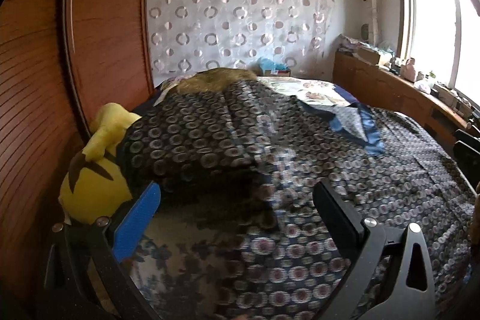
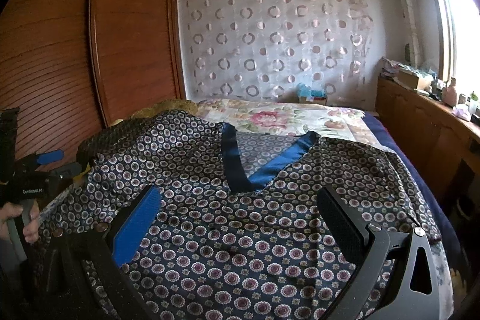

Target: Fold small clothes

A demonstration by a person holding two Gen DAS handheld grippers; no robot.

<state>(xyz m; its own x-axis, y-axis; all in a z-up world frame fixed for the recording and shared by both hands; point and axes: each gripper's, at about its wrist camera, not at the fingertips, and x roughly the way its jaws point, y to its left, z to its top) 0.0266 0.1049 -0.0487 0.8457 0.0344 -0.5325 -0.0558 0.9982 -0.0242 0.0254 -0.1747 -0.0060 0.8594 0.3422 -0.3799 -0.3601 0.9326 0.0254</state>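
Note:
A dark blue garment (image 2: pixel 228 245) with a ring-and-flower print lies spread on the bed, its satin V-neck collar (image 2: pixel 240 173) pointing toward me. In the left wrist view the same garment (image 1: pixel 315 245) appears blurred, its left part humped up over bedding (image 1: pixel 192 140). My left gripper (image 1: pixel 237 200) hovers open above the cloth, nothing between its fingers. It also shows at the left edge of the right wrist view, the left gripper (image 2: pixel 45 161) held by a hand (image 2: pixel 18 218). My right gripper (image 2: pixel 240 209) is open over the garment's chest, just below the collar, holding nothing.
A yellow plush toy (image 1: pixel 96 176) lies at the bed's left edge against a wooden wardrobe (image 1: pixel 45 80). A floral bedsheet (image 2: pixel 285 116) covers the far end of the bed. A cluttered wooden cabinet (image 2: pixel 426 122) runs along the right under the window (image 1: pixel 432 29).

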